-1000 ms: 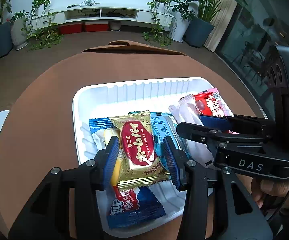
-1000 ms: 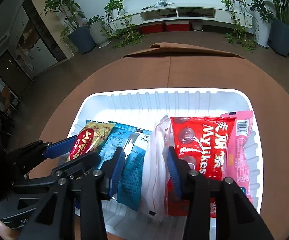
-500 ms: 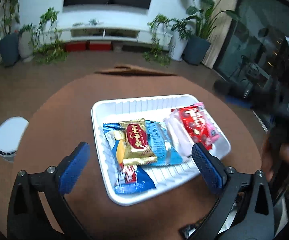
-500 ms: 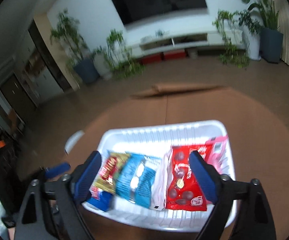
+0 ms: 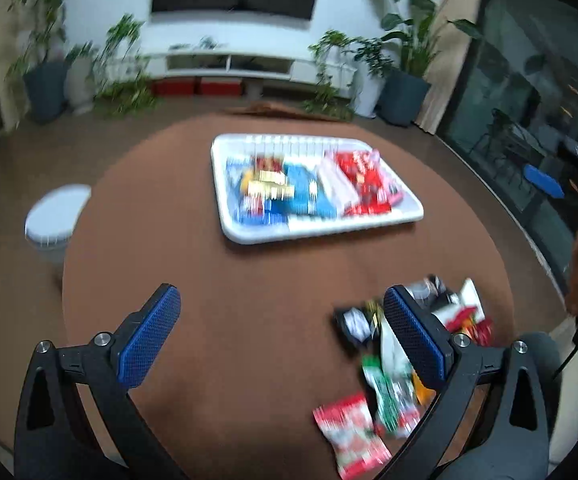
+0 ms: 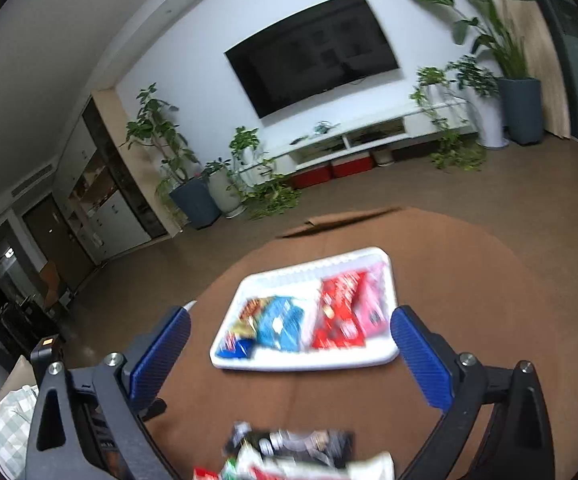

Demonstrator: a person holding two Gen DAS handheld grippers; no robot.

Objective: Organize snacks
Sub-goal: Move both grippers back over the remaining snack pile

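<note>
1. My left gripper [image 5: 281,340] is spread wide and holds nothing, hovering over bare table [image 5: 249,280] so it can drop onto a packet.
2. My right gripper [image 6: 289,356] is likewise agape and carrying nothing.
3. The white tray [image 5: 249,236], at 12 o'clock, holds packets laid side by side.
4. The loose snack pile [image 5: 373,380] waits at 4 o'clock, unsorted, probably next.
</note>
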